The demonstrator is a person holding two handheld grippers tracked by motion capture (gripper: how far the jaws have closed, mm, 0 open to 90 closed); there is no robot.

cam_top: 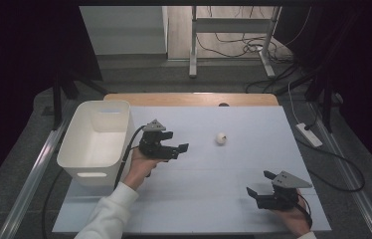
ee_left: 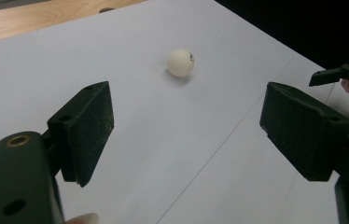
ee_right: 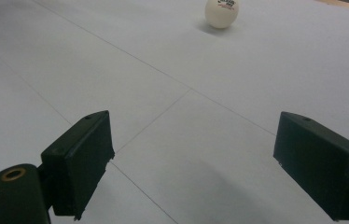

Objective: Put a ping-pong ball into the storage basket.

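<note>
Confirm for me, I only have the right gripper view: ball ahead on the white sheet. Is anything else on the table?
Observer: Yes, a white bin stands at the table's left edge, open top, nothing visible inside.
Operator: Where's the left gripper?
Observer: The left gripper is beside the bin, jaws open, pointing at the ball, not touching it.
Operator: Which gripper is closer to the ball?
Observer: The left; the right gripper sits near the front right corner, open.
</note>
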